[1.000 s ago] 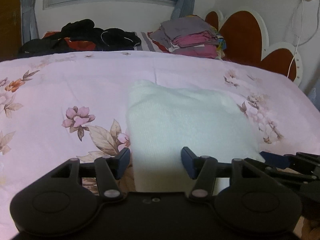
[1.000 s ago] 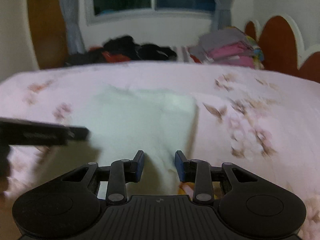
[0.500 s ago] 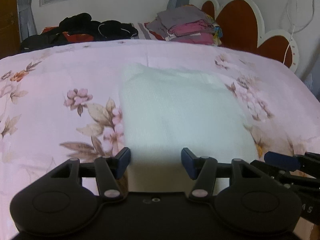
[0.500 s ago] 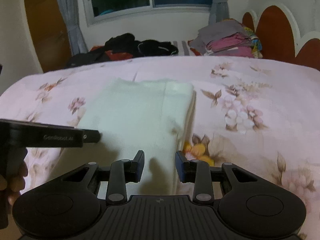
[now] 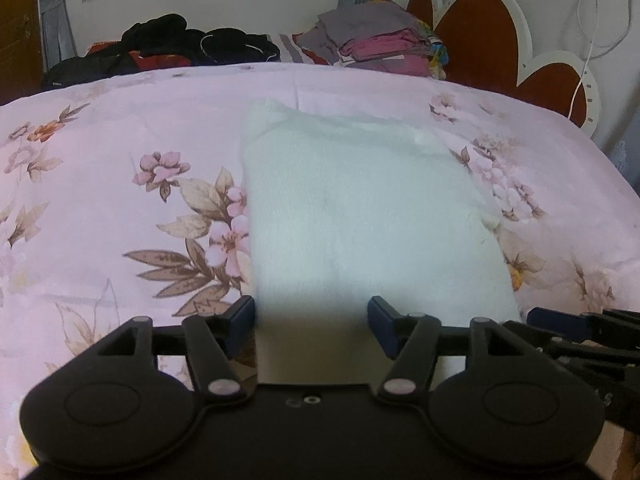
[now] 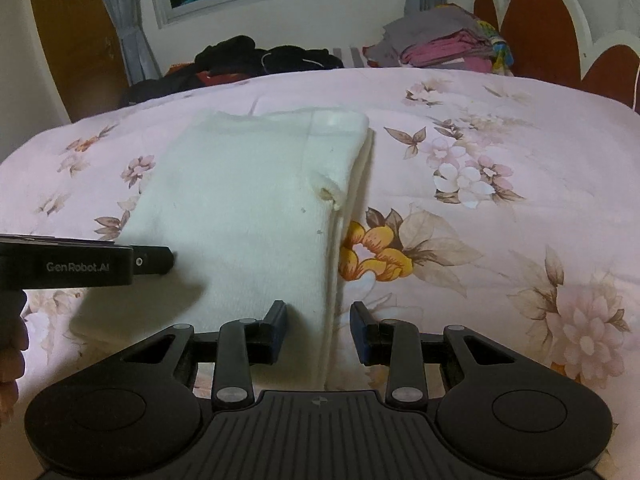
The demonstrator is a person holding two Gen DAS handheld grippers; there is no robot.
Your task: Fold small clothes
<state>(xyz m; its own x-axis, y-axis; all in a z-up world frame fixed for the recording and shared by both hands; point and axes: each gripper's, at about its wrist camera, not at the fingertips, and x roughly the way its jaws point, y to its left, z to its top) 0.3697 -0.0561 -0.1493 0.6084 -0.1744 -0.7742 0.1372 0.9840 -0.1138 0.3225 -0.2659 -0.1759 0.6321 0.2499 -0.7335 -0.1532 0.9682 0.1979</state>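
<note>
A white knit garment point(image 5: 360, 208) lies folded into a long rectangle on the pink flowered bedspread point(image 5: 120, 152). My left gripper point(image 5: 310, 320) hovers over its near end. The jaws are opening and straddle the cloth's left part, and the pads press on nothing. In the right wrist view the same garment point(image 6: 248, 200) shows a doubled right edge with a small hole. My right gripper point(image 6: 318, 322) is open over that edge, which runs between the fingers untouched. The left gripper point(image 6: 166, 260) shows side-on at the left, and the right gripper point(image 5: 560, 320) shows at the left view's right edge.
At the far side of the bed lie a heap of dark clothes point(image 5: 180, 44) and a stack of folded clothes point(image 5: 380, 40). The red and white headboard point(image 5: 480, 28) stands to the right. A hand point(image 6: 12, 340) holds the left gripper. A brown door point(image 6: 72, 40) stands far left.
Both grippers drew back toward the garment's near end, so more of it shows. The right view shifted over its right edge. The left jaws stand slightly wider.
</note>
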